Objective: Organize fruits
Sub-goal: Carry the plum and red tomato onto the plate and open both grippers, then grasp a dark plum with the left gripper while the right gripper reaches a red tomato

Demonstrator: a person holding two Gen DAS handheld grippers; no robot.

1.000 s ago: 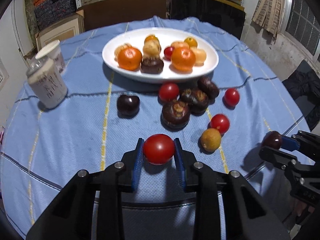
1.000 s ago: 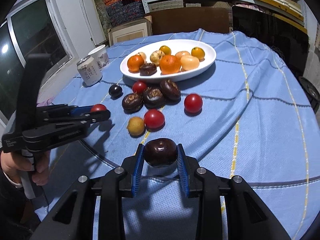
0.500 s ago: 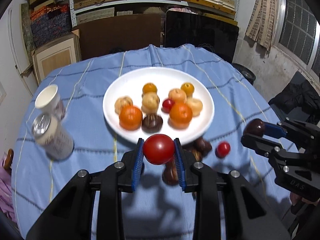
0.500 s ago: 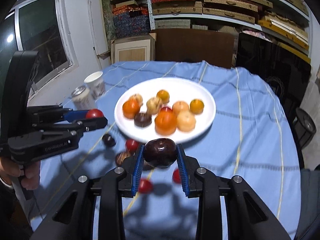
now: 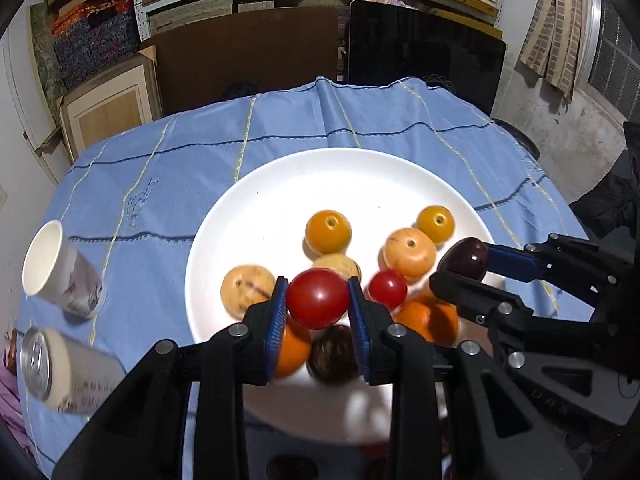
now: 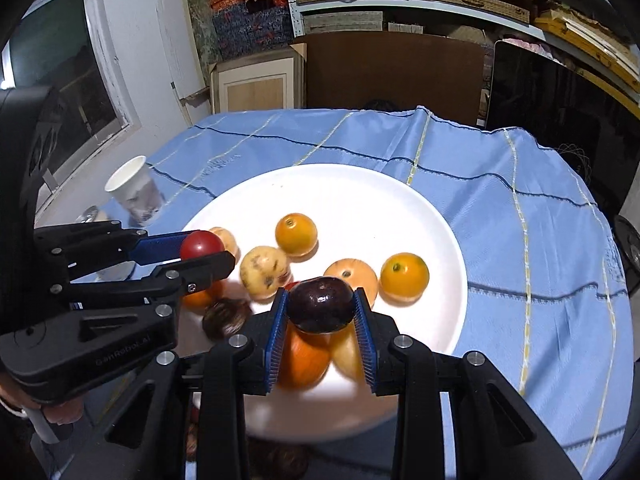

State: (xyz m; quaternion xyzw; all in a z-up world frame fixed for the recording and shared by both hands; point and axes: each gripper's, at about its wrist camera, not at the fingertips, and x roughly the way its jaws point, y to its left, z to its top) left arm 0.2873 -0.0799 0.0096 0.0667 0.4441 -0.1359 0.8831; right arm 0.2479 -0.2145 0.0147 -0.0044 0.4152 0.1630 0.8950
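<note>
The red tomato (image 5: 318,298), smooth and glossy, sat clamped between the blue pads of the left gripper (image 5: 318,300), above the near part of the white plate (image 5: 280,184). The dark purple fruit (image 6: 321,309), round and shiny, was gripped likewise by the right gripper (image 6: 321,312), also over the plate's near part. Both grippers pointed steeply downward, side by side, each visible in the other's view. On the plate lay two yellow-orange fruits (image 5: 328,231), a pale orange one (image 5: 409,251), a speckled tan one (image 5: 245,291), a small red tomato (image 5: 387,289), oranges (image 5: 427,318) and a brown fruit (image 5: 333,354). The plate's far half was bare. A paper cup (image 5: 56,270) and a can (image 5: 60,372) stood near the table's left edge on the blue cloth (image 5: 160,168).
</note>
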